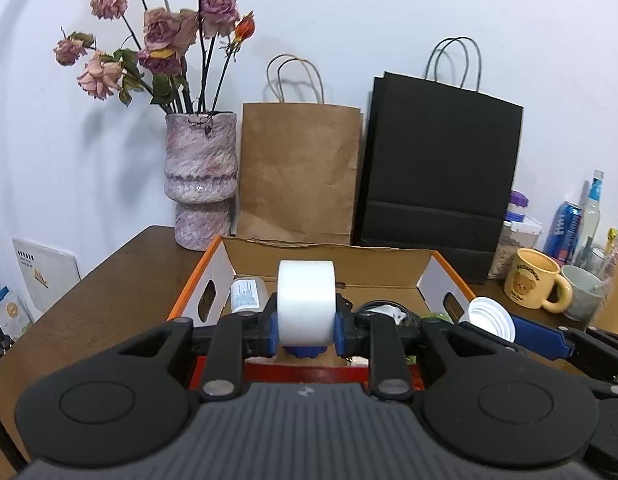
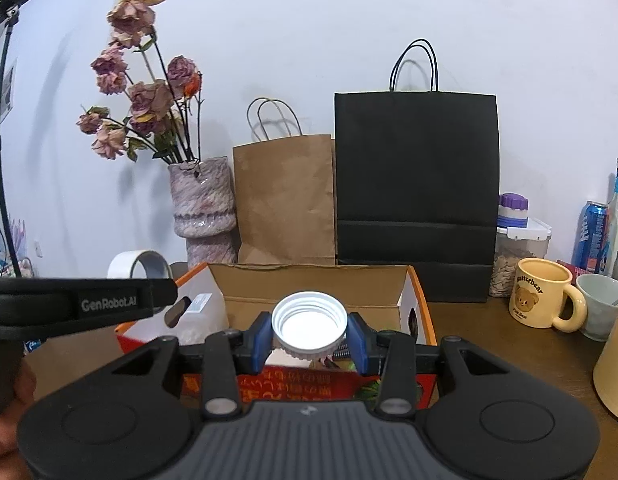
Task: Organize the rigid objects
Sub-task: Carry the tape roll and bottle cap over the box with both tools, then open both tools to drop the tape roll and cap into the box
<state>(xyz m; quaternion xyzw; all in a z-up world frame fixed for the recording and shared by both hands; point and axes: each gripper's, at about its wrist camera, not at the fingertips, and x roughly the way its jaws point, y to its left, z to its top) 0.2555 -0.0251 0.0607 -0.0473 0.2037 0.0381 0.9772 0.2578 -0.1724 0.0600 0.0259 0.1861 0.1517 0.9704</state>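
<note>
We've got the left gripper (image 1: 306,330) clamped on the tape roll (image 1: 306,305) sides, right gripper (image 2: 309,338) on the lid (image 2: 309,320) rim (both light, stiff, prob. slippery) over the box (image 1: 441,270).

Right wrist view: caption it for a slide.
Right gripper holds a white screw lid above the open cardboard box.

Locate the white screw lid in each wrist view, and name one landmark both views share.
Left wrist view: white screw lid at right, beyond the cardboard box.
Right wrist view: white screw lid at centre, held between the right gripper jaws.
Shared landmark: black paper bag.
</note>
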